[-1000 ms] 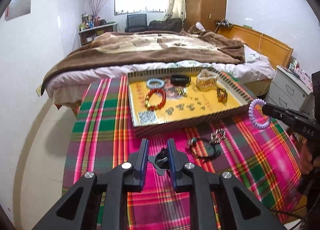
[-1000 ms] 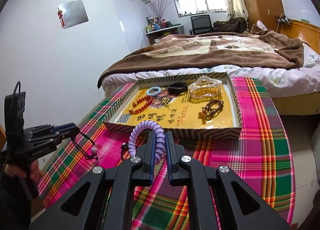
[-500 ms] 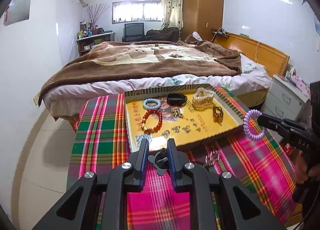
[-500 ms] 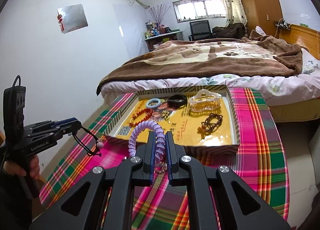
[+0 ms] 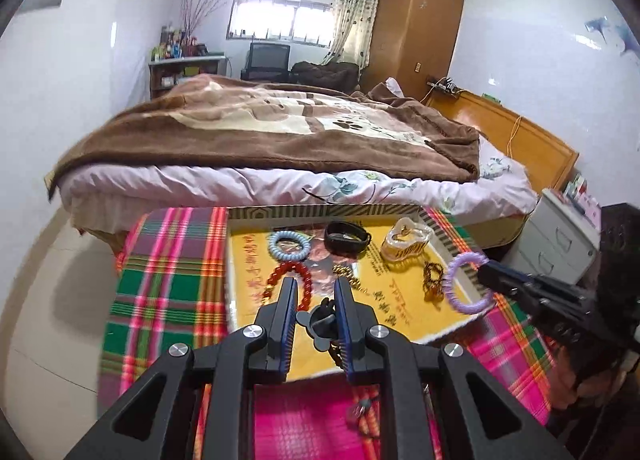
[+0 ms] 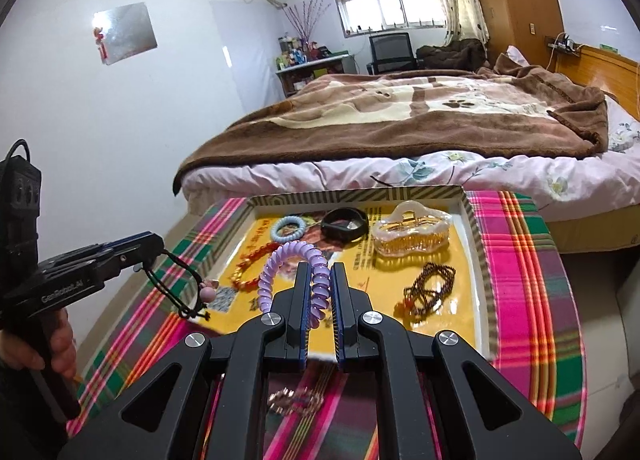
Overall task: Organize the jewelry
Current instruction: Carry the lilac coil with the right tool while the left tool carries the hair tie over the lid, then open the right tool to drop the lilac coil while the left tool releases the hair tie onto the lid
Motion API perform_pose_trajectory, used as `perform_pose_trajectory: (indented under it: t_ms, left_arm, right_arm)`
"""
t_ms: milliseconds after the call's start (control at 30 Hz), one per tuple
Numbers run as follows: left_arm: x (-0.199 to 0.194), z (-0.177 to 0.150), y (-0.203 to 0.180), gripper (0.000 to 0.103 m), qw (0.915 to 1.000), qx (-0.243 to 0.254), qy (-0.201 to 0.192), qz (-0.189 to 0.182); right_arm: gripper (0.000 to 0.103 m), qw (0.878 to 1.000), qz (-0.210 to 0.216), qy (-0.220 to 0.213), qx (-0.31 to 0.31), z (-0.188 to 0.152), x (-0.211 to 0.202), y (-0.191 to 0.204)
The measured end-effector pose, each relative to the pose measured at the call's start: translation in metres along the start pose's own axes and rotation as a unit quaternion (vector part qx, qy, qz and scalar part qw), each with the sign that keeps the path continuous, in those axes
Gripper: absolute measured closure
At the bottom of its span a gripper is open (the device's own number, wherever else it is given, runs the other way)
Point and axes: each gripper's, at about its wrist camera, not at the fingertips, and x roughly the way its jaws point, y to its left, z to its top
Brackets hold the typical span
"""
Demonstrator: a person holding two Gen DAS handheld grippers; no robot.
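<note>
A yellow-bottomed tray (image 5: 320, 212) (image 6: 360, 192) with a striped rim lies on the plaid tablecloth (image 5: 168, 284). My left gripper (image 5: 315, 286) (image 6: 158, 246) is shut on a black cord bracelet (image 5: 322, 320) (image 6: 184, 284) with a pink bead, which dangles over the tray's near left corner. My right gripper (image 6: 320, 274) (image 5: 486, 272) is shut on a purple spiral hair tie (image 6: 286, 260) (image 5: 466, 284), held above the tray's near right part. Both point down toward the tray.
In the tray lie a blue spiral tie (image 6: 288, 229), a black band (image 6: 344, 225), a clear claw clip (image 6: 412, 233), a red bead bracelet (image 5: 294, 276), a brown bead bracelet (image 6: 430, 292). A small metal chain (image 6: 292, 400) lies on the cloth. A bed (image 5: 280, 132) stands behind.
Both grippers have moved forward over the tray's near edge, each still carrying its piece. The tray looks nearer and larger in both views.
</note>
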Motion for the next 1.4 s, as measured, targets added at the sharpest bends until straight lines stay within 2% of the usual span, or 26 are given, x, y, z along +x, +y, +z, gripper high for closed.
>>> perform_pose_trajectory:
  t_ms: [267, 367, 467, 633, 833, 900, 967, 1000, 1167, 1233, 1400]
  left_arm:
    - [0.050, 0.000, -0.003, 0.084, 0.9994, -0.005, 0.032, -0.013]
    - [0.067, -0.005, -0.001, 0.084, 0.9987, -0.003, 0.050, -0.006]
    - [0.084, -0.012, 0.004, 0.084, 0.9970, 0.005, 0.075, 0.019]
    - [0.098, -0.021, 0.014, 0.084, 0.9947, -0.002, 0.098, 0.032]
    - [0.102, -0.024, 0.014, 0.083, 0.9938, 0.001, 0.105, 0.036]
    - [0.104, -0.025, 0.012, 0.077, 0.9932, 0.004, 0.108, 0.043]
    - [0.103, -0.025, 0.012, 0.056, 0.9932, 0.006, 0.106, 0.048]
    - [0.101, -0.026, 0.012, 0.053, 0.9935, 0.005, 0.102, 0.050]
    - [0.094, -0.024, 0.010, 0.052, 0.9939, 0.007, 0.098, 0.051]
    - [0.088, -0.024, 0.009, 0.051, 0.9945, 0.008, 0.093, 0.048]
    - [0.070, -0.026, 0.001, 0.039, 0.9958, 0.016, 0.077, 0.047]
  right_arm:
    - [0.093, 0.999, -0.010, 0.052, 0.001, -0.003, 0.043, -0.014]
    - [0.093, 0.997, -0.021, 0.074, -0.002, -0.007, 0.058, -0.019]
    - [0.093, 0.995, -0.034, 0.093, 0.001, -0.010, 0.073, -0.025]
    - [0.093, 0.993, -0.047, 0.112, -0.004, -0.013, 0.085, -0.029]
    - [0.093, 0.992, -0.059, 0.115, -0.011, -0.015, 0.089, -0.030]
    - [0.092, 0.991, -0.064, 0.117, -0.010, -0.015, 0.088, -0.030]
    - [0.089, 0.991, -0.065, 0.115, -0.011, -0.015, 0.089, -0.030]
    - [0.085, 0.991, -0.065, 0.115, -0.011, -0.015, 0.088, -0.029]
    - [0.080, 0.992, -0.068, 0.108, -0.012, -0.012, 0.084, -0.027]
    - [0.070, 0.993, -0.064, 0.102, -0.008, -0.012, 0.079, -0.027]
    - [0.067, 0.995, -0.058, 0.085, -0.007, -0.011, 0.061, -0.022]
